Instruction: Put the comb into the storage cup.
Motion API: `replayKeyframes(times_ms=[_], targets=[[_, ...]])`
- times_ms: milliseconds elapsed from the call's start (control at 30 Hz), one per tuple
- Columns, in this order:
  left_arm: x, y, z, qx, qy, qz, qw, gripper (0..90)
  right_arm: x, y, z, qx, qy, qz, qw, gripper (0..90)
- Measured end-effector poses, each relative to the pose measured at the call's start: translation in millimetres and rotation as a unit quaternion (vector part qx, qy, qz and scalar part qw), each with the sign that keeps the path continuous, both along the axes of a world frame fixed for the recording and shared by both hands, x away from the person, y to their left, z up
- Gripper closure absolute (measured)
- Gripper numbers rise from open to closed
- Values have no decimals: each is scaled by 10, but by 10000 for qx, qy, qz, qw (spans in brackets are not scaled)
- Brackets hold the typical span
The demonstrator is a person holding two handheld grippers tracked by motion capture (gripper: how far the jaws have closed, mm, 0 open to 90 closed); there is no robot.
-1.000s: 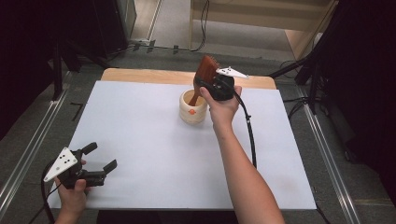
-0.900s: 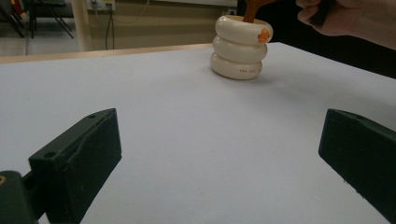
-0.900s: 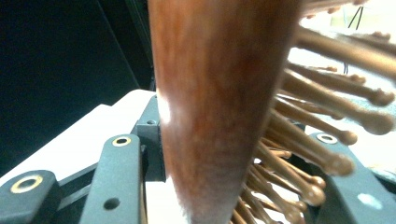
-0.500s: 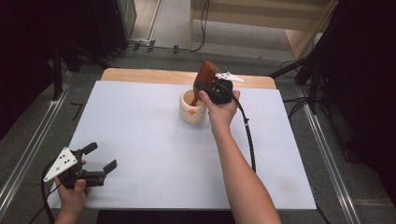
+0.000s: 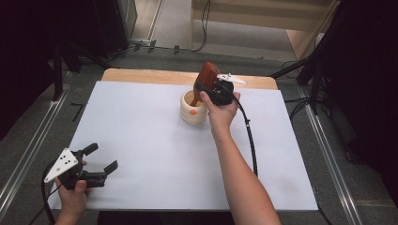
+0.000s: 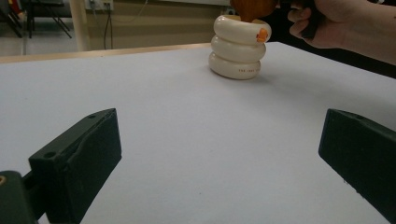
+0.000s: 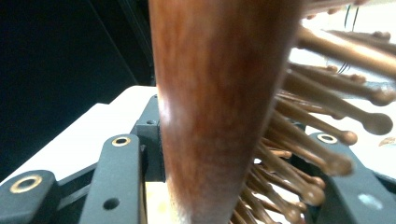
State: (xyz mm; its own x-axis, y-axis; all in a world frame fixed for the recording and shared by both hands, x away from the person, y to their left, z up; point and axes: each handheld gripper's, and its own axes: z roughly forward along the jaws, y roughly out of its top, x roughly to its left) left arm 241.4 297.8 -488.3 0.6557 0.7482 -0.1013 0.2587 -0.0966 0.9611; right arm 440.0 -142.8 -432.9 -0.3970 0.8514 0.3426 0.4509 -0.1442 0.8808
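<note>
Wooden hairbrush (image 5: pixel 207 75) clenched in our right gripper (image 5: pixel 212 90), handle pointing down into the cream holder (image 5: pixel 193 108) directly beneath; our left gripper (image 5: pixel 101 162) idles released, well apart.

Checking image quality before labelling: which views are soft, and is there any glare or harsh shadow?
Right gripper view: the wooden hairbrush sits too close and is blurred. Left gripper view: the near jaws are soft, the cream holder is sharper and throws a faint shadow. High view: even light on the white table, no glare, dark surroundings.
</note>
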Motion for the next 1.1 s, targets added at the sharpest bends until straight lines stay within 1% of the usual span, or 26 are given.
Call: replayKeyframes(times_ms=[133, 167, 200, 267, 300, 333, 600, 667, 767, 800, 833, 967, 1000, 1067, 1100], targets=[[1, 3, 0, 0, 0, -2, 10000, 0, 6, -37, -44, 199, 61, -36, 9998, 487], [1, 1, 0, -4, 0, -3, 10000, 0, 13, -68, -76, 340, 117, -36, 9993, 485], [1, 1, 0, -4, 0, -3, 10000, 0, 17, -84, -92, 408, 148, -35, 9991, 483], [1, -1, 0, 5, -2, -6, 10000, 0, 22, -98, -107, 442, 160, -46, 9989, 481], [1, -2, 0, 4, -6, -8, 10000, 0, 25, -120, -129, 541, 207, -74, 9983, 477], [1, -2, 0, 4, -6, -8, 10000, 0, 25, -128, -137, 585, 235, -84, 9980, 474], [4, -6, -1, 23, -10, -7, 10000, 0, 43, -155, -154, 602, 253, -91, 9978, 463], [4, -6, -2, 5, -8, -3, 10000, 0, 43, -166, -154, 590, 288, -103, 9978, 451], [5, 3, -1, -2, 6, 3, 10000, 0, 42, -180, -152, 538, 314, -152, 9979, 433], [5, 5, -1, -3, 8, 2, 10000, 0, 38, -181, -143, 464, 314, -167, 9983, 422], [6, 4, -1, -4, 9, 3, 10000, 0, 35, -183, -138, 448, 322, -162, 9983, 416], [5, 4, -1, -4, 9, -3, 10000, 0, 21, -194, -123, 346, 276, -205, 9988, 385], [6, 6, -1, -3, 11, -9, 10000, 0, 17, -201, -119, 331, 269, -192, 9989, 371], [7, 6, -1, -14, 11, -8, 10000, 0, 16, -217, -115, 240, 294, -146, 9992, 313], [7, 7, -1, -9, 11, -12, 10000, 0, 16, -217, -115, 240, 294, -146, 9992, 313]])
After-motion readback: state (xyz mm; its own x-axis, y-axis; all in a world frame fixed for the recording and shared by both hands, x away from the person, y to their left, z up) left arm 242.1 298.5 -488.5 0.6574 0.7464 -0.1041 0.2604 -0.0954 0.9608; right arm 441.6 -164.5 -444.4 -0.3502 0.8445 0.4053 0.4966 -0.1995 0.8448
